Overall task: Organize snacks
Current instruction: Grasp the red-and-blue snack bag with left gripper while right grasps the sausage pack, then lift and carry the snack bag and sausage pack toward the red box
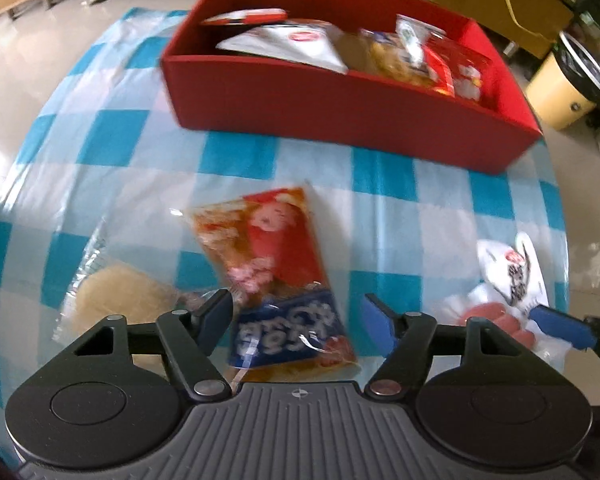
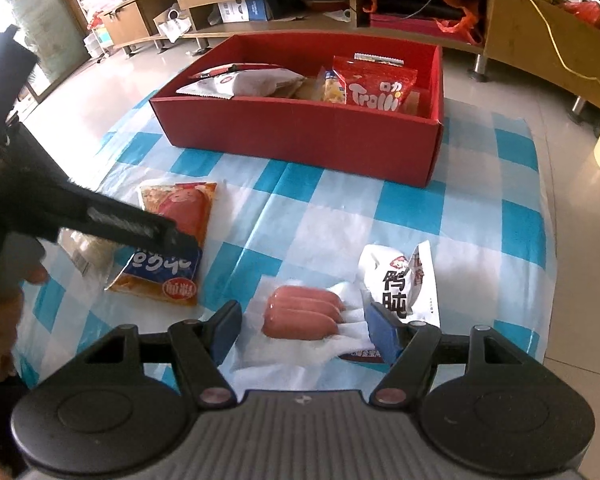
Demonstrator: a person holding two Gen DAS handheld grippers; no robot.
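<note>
Orange-and-blue snack packet (image 1: 276,280): flat on the checked cloth (image 1: 112,136), glossy, blue band with white lettering at the near end, lying between the left gripper (image 1: 298,320) fingers.
Left gripper: spread, pads clear of the packet.
Right gripper (image 2: 306,330): spread, over a sausage pack (image 2: 304,314), not pinching it.
White pouch (image 2: 400,284): just right of the sausages.
Red box (image 2: 300,136): open-topped, holding a white bag (image 2: 252,82), a red Trolli bag (image 2: 374,86) and other packets.

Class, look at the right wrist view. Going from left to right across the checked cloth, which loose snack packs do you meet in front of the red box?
Orange and blue noodle pack → sausage pack → white pouch with black characters.
</note>
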